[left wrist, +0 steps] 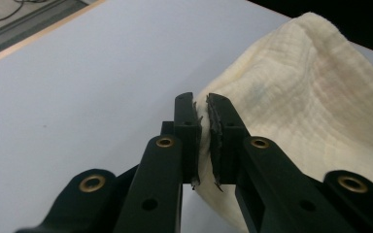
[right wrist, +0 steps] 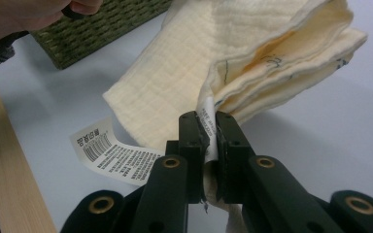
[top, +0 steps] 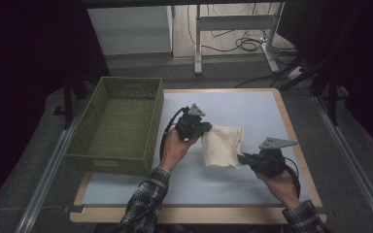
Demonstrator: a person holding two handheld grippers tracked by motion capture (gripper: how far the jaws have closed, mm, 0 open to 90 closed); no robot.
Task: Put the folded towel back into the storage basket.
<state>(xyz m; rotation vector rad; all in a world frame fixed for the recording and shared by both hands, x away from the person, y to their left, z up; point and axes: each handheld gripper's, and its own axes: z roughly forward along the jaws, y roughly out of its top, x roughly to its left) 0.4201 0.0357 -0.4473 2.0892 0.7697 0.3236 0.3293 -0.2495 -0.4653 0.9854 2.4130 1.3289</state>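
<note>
Both claws, left claw (top: 205, 130) and right claw (top: 243, 158), pinch opposite edges of the folded cloth (top: 222, 145) beside the basket (top: 121, 121), lifting it together so it keeps its fold.

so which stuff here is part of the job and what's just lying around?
In the job:
- cream cloth, folded, held off the table
- left gripper, fingers shut on the cloth's edge
- right gripper, fingers shut on the cloth beside its white label

Lying about:
- green basket, untouched
- cables on the floor beyond the table
</note>
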